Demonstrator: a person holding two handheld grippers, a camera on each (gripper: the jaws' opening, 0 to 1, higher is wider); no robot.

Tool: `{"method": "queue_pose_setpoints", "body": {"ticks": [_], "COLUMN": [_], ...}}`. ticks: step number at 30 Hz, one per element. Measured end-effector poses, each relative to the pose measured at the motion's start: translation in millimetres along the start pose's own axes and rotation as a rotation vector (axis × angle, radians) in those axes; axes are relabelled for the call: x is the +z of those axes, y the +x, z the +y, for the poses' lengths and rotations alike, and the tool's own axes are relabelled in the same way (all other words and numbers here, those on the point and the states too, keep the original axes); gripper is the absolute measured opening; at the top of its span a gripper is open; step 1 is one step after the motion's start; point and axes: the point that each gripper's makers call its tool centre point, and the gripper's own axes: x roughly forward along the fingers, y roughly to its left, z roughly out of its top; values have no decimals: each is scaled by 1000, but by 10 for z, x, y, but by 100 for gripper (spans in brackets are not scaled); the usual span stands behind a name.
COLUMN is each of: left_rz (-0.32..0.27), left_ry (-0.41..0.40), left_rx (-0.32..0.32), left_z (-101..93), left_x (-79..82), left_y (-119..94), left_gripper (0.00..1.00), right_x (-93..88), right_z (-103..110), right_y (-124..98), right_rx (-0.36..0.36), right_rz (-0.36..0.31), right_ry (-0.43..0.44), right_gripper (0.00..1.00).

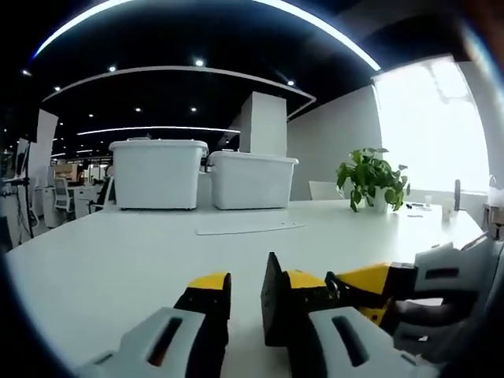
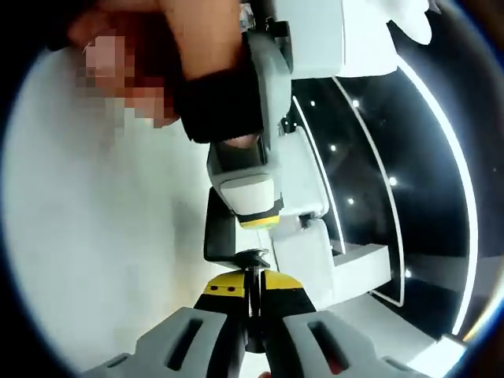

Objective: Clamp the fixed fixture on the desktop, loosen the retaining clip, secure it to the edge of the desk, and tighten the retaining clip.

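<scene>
My left tool [image 1: 246, 303], bottom centre, pinches the black clamp plate [image 1: 272, 299] over the white counter [image 1: 142, 252]. My right tool [image 2: 250, 315] grips the clamp's screw [image 2: 250, 287], low centre.

— We see the desk [image 1: 118, 252] as smooth, matt white laminate. Behind it, the two storage bins [image 1: 157, 173] look like slightly translucent white plastic.

— Agreed. In the right gripper view we note a dark threaded metal screw [image 2: 250, 287] with a dull sheen, on the black matt fixture [image 2: 219, 232]. Our right tongs [image 2: 252, 346] seem grey moulded plastic with yellow-and-black pads.
</scene>
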Motion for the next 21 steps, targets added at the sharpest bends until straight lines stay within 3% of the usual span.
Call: {"method": "queue_pose_setpoints", "body": {"ticks": [9, 12, 21], "left_rz": [-66, -83, -108], "left_ry": [3, -7, -25], "left_rx": [-11, -13, -53], "left_z": [-49, -32, -118], "left_x": [130, 151, 217], "left_y": [-56, -62, -111], "left_gripper": [29, 35, 32], "right_x": [-35, -66, -81], "right_z": [-67, -108, -129], "right_y": [-56, -70, -71], "right_rx": [-11, -24, -31], "right_rz": [1, 2, 6], "right_ry": [47, 70, 95], "right_gripper": [3, 3, 3]}}
